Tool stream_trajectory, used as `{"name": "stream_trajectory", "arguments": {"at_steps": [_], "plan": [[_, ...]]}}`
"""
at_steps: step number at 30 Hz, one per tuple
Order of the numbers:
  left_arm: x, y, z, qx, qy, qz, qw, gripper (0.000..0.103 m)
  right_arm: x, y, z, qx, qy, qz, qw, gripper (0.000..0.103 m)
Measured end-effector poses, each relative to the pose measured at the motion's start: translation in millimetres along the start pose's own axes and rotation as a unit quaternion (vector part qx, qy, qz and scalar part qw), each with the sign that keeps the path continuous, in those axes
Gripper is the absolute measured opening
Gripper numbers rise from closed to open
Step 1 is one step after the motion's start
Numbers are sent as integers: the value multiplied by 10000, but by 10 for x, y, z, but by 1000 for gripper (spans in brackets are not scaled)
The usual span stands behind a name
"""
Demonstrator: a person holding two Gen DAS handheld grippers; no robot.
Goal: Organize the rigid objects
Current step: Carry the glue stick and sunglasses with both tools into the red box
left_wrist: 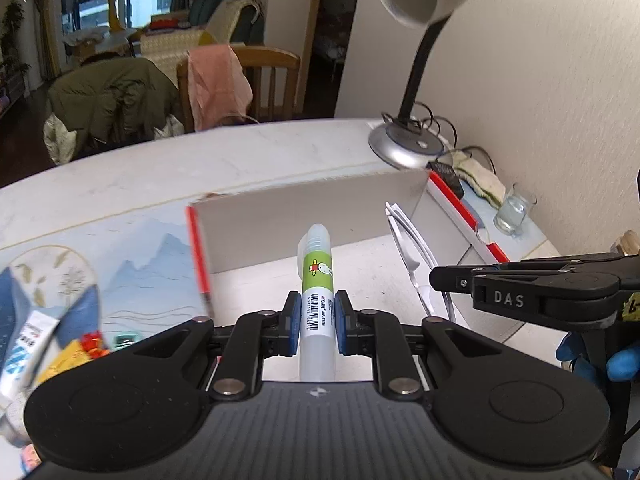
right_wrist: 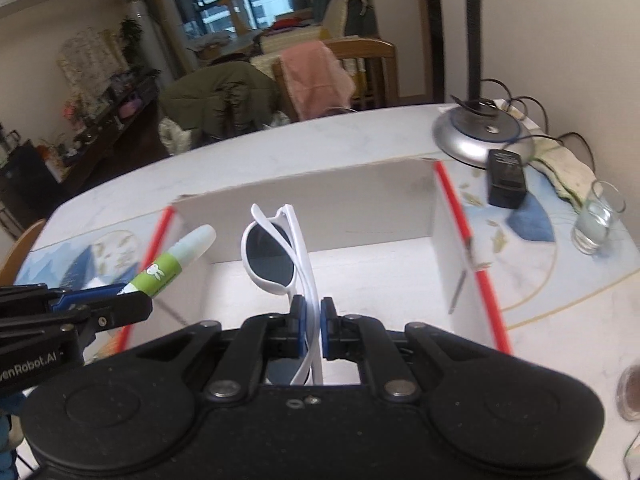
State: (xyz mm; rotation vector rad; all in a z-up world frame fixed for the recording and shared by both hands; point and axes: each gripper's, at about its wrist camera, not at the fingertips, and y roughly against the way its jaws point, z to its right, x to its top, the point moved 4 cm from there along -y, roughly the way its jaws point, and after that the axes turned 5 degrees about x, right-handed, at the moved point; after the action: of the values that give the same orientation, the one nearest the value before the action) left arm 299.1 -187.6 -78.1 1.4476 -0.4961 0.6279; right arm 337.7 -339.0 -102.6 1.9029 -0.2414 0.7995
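Currently: left tool (left_wrist: 316,320) clamped mid-barrel on light, stiff, slippery glue stick (left_wrist: 317,280); right tool (right_wrist: 312,320) clamped on fragile white sunglasses (right_wrist: 276,248) at folded temples, box (right_wrist: 320,196) ahead.

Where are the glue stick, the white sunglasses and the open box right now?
glue stick (left_wrist: 317,276): left wrist view, on its green label, ahead of the pads.
white sunglasses (right_wrist: 269,254): right wrist view, on the dark lens.
open box (right_wrist: 320,196): right wrist view, on the inside of its far wall.
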Motion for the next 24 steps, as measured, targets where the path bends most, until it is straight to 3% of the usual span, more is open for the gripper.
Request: {"name": "stream_trajectory", "arguments": {"at_steps": [12,24], "plan": [[136,-705,118,462,-264,-512,9973,17,2,-440,389,-408,42,-613,9973,6],[-33,-1122,105,338,-209,-1487,9881,17,-157,-665,364,-497,167,-1275,9905,6]]}}
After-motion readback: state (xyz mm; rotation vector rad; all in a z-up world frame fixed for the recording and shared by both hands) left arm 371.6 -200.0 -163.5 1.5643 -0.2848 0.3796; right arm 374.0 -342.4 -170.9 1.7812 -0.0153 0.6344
